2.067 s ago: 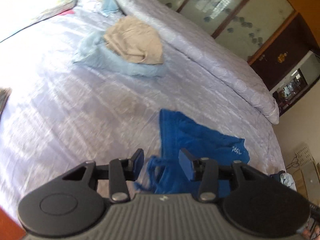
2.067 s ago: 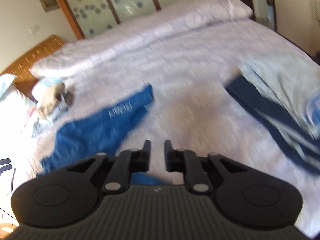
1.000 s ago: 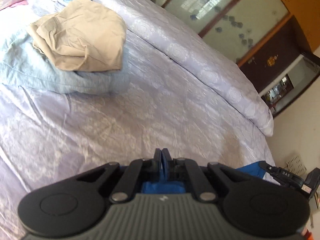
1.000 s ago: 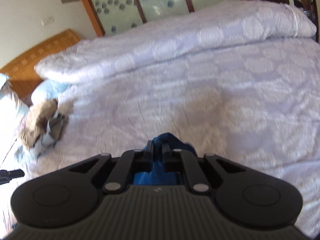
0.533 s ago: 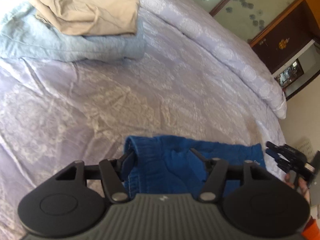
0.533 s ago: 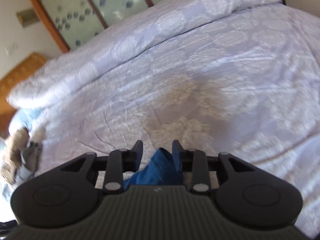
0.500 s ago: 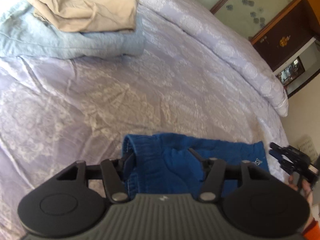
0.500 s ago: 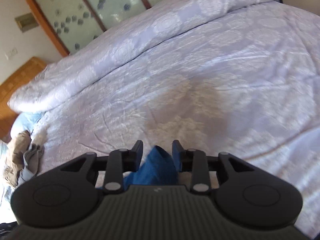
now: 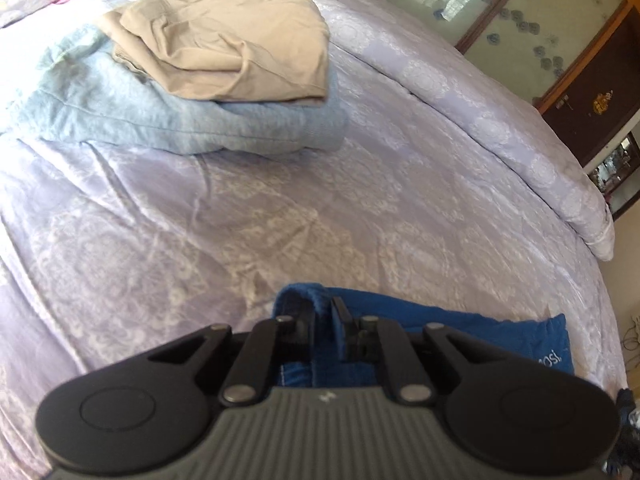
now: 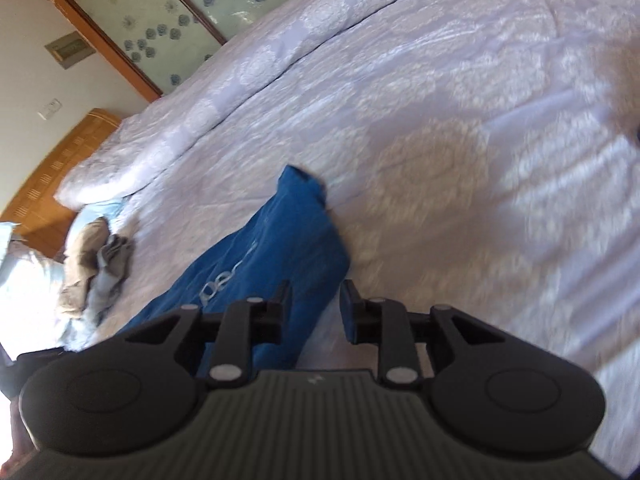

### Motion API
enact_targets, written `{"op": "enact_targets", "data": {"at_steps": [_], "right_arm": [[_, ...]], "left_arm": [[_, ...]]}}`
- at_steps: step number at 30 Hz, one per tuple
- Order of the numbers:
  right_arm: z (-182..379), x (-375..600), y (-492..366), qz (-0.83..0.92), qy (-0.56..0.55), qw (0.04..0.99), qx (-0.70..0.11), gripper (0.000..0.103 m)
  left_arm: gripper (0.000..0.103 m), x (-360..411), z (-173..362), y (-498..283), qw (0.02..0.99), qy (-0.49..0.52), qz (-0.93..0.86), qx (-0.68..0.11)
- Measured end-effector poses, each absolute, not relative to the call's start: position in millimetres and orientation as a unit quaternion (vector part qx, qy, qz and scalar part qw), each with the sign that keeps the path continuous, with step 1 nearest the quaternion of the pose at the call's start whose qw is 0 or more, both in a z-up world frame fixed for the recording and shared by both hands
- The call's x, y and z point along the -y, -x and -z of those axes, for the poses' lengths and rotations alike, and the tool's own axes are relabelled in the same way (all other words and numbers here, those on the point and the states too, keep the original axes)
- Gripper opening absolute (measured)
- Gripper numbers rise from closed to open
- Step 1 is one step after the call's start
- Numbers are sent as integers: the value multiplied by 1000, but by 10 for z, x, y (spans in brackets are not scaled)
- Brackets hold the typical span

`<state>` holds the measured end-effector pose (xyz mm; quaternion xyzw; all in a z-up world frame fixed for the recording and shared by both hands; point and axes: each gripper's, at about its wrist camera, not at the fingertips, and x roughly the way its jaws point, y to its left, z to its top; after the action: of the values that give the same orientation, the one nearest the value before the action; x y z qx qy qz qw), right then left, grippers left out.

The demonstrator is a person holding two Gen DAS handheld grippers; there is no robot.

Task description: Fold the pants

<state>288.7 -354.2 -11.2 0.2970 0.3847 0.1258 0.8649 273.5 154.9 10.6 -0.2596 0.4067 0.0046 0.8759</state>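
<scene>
Blue pants [image 9: 472, 330] flat on bedspread [image 9: 280, 208]; left gripper [image 9: 325, 322] pinching waistband fold; right gripper [image 10: 314, 304] parted, holding nothing.

Pants [image 9: 460, 322] on bed [image 9: 200, 220], clothes pile [image 9: 208, 40] behind.

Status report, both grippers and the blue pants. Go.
Left gripper shut on blue pants at one edge. Right gripper open, empty, above the pants. Pants flat on bedspread. Folded clothes pile lies well clear.

The blue pants [image 9: 460, 324] lie folded lengthwise on the lilac bedspread [image 9: 280, 208], pale lettering up, one end pinched upward.
</scene>
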Motion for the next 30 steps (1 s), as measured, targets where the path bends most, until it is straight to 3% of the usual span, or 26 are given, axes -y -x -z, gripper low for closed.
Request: {"op": "enact_targets", "data": {"at_steps": [7,9,12,17,21,24,27,30], "right_arm": [[243,3384,-2829,-135,-326,839,-414,29],[188,3300,-2922,-145,-349,833,-405,15],[-192,2763,-2924,-174,-239,889,-351,16],[-207,1891,-2881,-269,-103,883,-371,19],[-234,2322,-2744,-247,-148,897,-336,19],[-264,2703,-2660,-191,-150,918,-314,23],[-124,3083,-2821,-146,-181,909,-345,25],[111,3318,-3013,-124,-257,881,-377,42]], "left_arm": [[9,-1489,-59,-2717,880,242,-33,-407],[10,-1404,-87,-2693,886,220,-36,-406],[12,-1305,-67,-2674,894,197,-41,-400],[14,-1105,26,-2556,926,119,-38,-357],[14,-1057,36,-2516,932,100,-36,-346],[14,-1099,51,-2514,932,113,-33,-342],[14,-1094,56,-2513,933,115,-33,-340],[14,-1083,52,-2505,933,113,-34,-340]]}}
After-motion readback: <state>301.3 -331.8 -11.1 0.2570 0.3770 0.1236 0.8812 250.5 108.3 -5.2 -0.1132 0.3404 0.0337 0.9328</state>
